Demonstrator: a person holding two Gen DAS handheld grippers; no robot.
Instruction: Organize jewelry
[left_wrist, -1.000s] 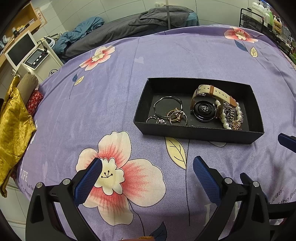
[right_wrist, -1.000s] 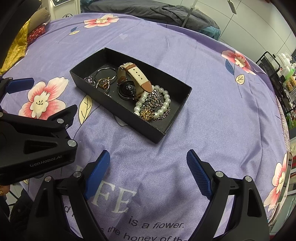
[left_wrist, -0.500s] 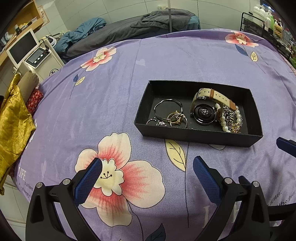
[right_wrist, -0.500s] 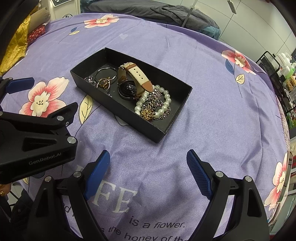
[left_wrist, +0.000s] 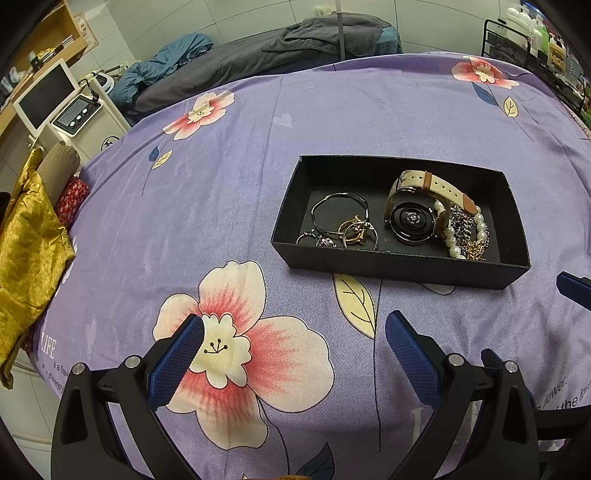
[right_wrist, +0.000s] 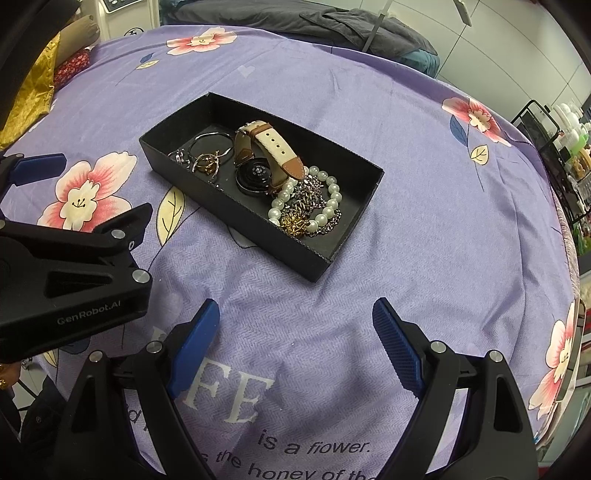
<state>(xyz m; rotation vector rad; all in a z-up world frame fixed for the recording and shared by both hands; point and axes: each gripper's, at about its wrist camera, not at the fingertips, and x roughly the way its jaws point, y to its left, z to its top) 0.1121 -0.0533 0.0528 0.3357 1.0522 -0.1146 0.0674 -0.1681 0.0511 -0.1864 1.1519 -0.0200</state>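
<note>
A shallow black box (left_wrist: 399, 267) lies on the purple flowered cloth, seen again in the right wrist view (right_wrist: 258, 230). Inside it are a silver bangle (left_wrist: 340, 210), gold rings (left_wrist: 355, 233), a watch with a cream and brown strap (left_wrist: 410, 220) and a pearl bracelet (left_wrist: 453, 242) tangled with chains. My left gripper (left_wrist: 293, 325) hovers open over the big pink flower, short of the box's near wall, holding nothing. My right gripper (right_wrist: 295, 310) is open and empty too, over the printed lettering near the box's right end.
The cloth (left_wrist: 229, 177) covers a round table. A gold fabric (left_wrist: 26, 251) hangs at its left edge. Behind stand a white device with a screen (left_wrist: 70, 110) and dark bedding (left_wrist: 295, 44). A wire rack with bottles (left_wrist: 532, 33) stands at the far right.
</note>
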